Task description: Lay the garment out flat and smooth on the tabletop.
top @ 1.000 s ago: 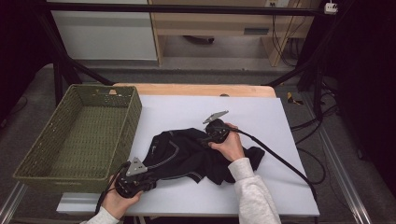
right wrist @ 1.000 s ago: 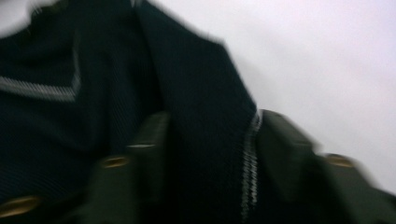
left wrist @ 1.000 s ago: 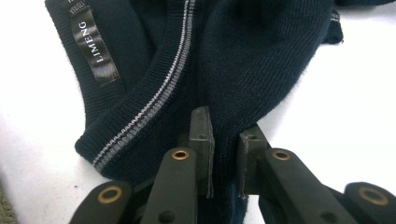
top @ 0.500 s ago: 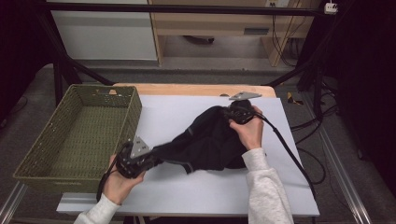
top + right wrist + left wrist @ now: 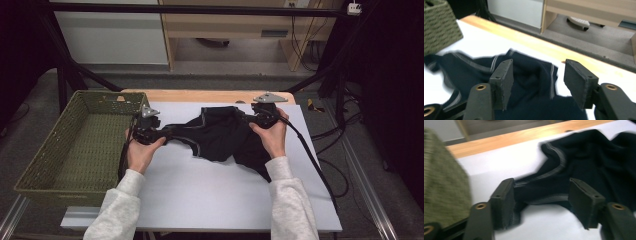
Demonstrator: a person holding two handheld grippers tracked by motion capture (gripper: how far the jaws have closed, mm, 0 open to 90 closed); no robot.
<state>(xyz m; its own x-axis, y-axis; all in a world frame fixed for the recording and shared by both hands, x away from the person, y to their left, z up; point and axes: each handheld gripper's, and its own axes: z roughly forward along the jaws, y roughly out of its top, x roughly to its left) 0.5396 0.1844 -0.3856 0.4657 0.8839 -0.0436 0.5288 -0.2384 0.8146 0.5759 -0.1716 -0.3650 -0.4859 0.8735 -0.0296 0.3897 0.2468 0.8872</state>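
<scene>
A dark navy garment (image 5: 220, 137) with pale seam lines lies spread across the far half of the white table (image 5: 200, 195). My left gripper (image 5: 161, 133) is at its left end, beside the basket. Its jaws have just been opening and stand apart, with a strip of the garment (image 5: 599, 157) lying between them on the table, unpressed (image 5: 541, 192). My right gripper (image 5: 248, 116) is at the garment's far right end. Its jaws have also just been opening and hover apart (image 5: 537, 72) over the cloth (image 5: 529, 100), gripping nothing.
A green woven basket (image 5: 107, 96) stands along the table's left side, close to my left gripper; its wall also appears as the basket (image 5: 444, 182) and the basket (image 5: 439, 25). A wooden strip (image 5: 200, 96) edges the far side. A black cable (image 5: 310, 160) trails off the right.
Both hands moved away from the person, pulling the bunched garment toward the far edge and stretching it sideways. Both grippers then let go of the cloth.
</scene>
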